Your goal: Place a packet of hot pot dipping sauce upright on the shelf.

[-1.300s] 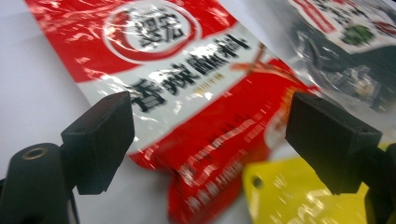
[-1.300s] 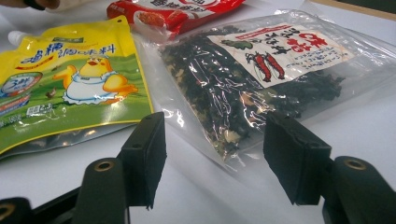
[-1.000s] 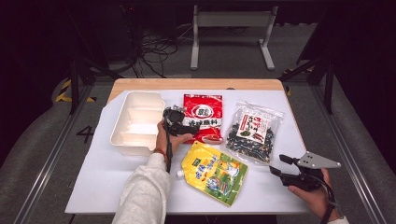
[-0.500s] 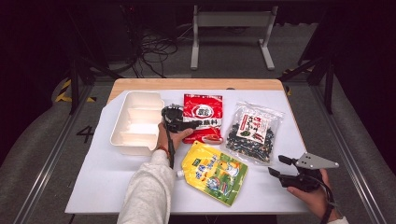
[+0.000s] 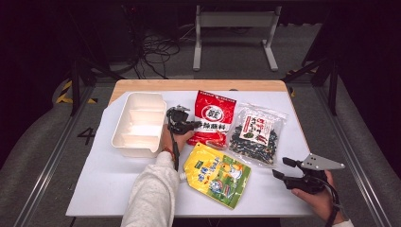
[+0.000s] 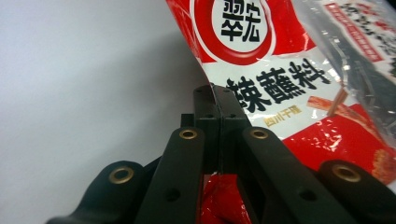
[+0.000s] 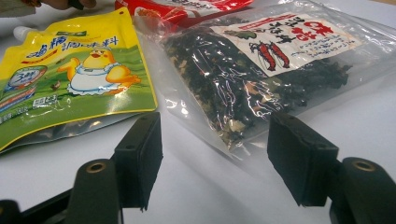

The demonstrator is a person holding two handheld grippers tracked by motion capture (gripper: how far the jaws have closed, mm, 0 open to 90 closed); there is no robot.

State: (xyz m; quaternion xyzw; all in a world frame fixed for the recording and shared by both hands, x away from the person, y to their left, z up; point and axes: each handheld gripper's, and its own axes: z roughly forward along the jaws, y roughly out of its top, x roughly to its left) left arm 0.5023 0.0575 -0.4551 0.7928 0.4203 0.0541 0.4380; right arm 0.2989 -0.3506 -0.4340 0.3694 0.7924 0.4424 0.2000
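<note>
A red seasoning packet (image 5: 215,118) lies at the table's back middle. My left gripper (image 5: 191,126) sits at its left edge. Its jaws have just been closing, and in the left gripper view they stand together (image 6: 215,93) with the edge of the red packet (image 6: 261,60) pinched between them. My right gripper (image 5: 279,168) rests at the front right, open, its jaws wide apart (image 7: 215,154) and nothing between them. It points at a clear bag of dark dried food (image 7: 261,70), which lies just beyond the fingertips.
A white compartment tray (image 5: 137,124) stands left of the red packet. A yellow-green spouted pouch (image 5: 217,175) lies near the front middle, the clear bag (image 5: 257,135) to its right. The white table sheet (image 5: 104,179) is bare at the front left.
The left gripper's jaws have closed onto the left edge of the red packet. Neither hand has shifted, and the right gripper stays as it was.
</note>
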